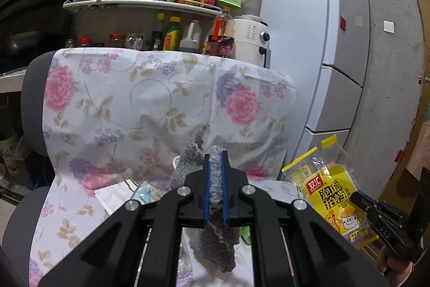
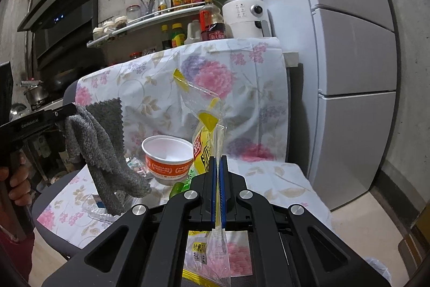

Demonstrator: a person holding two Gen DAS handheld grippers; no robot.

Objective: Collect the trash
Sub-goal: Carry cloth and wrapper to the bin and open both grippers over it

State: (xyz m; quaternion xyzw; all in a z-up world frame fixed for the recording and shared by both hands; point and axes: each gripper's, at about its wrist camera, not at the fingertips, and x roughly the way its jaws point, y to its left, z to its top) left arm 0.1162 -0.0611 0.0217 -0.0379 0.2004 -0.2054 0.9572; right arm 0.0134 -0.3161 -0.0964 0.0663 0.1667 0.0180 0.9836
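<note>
left wrist view shows the left gripper [image 1: 216,174] with its fingers nearly closed on a bunched grey cloth [image 1: 215,241], most of which hangs free below. right wrist view shows the right gripper [image 2: 218,179] pinched tight on the edge of a yellow wrapper [image 2: 205,149], held up over a chair draped in floral cloth [image 2: 242,66]. a white and orange cup [image 2: 166,155], a green scrap [image 2: 178,187] and clear plastic bits [image 2: 94,209] lie on the seat. the wrapper is slick and gripped only by a thin margin, so a quick swing may let it slide out. the dangling cloth may brush the cup and tip it, or snag the drape and drag the remaining litter off the seat.
</note>
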